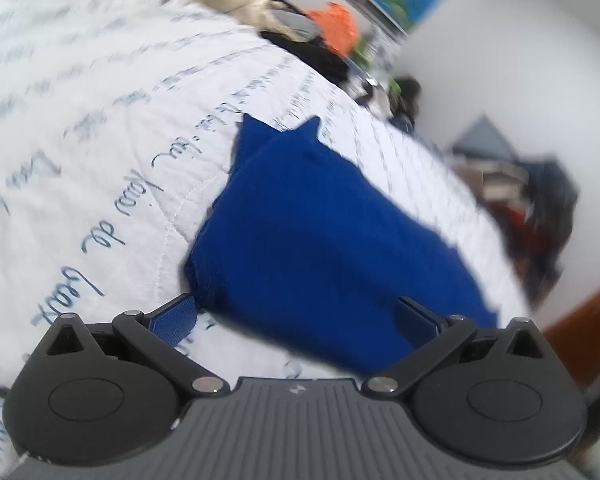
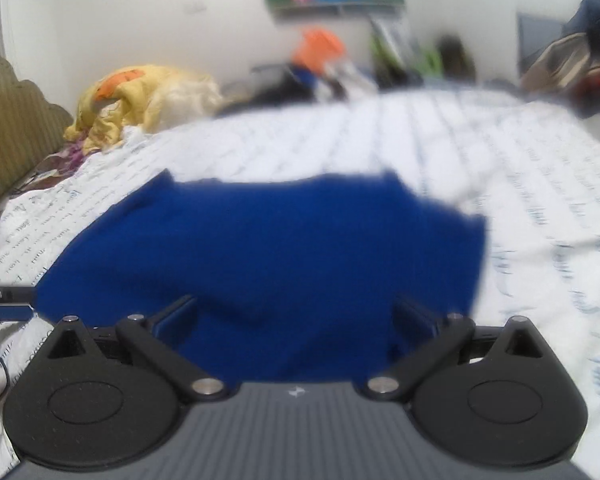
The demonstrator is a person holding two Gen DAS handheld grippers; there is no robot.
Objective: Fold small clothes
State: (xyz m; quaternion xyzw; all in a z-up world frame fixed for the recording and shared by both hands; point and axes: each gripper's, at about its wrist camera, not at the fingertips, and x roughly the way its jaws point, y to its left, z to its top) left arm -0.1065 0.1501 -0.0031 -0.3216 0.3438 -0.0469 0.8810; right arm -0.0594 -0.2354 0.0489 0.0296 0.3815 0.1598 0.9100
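I have both grippers, left [image 1: 296,320] and right [image 2: 296,320], jaws apart and empty, at the near edge of the blue garment [image 2: 260,248] lying flat on the bed [image 2: 500,152], the right centred on it.

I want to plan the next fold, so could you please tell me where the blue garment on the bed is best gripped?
Probably at the near edge of the blue garment, one gripper toward each near corner, coming in low from this side. It lies fairly flat on the white bedspread, and that edge already sits between the open fingers of the right gripper; the left gripper faces a corner.
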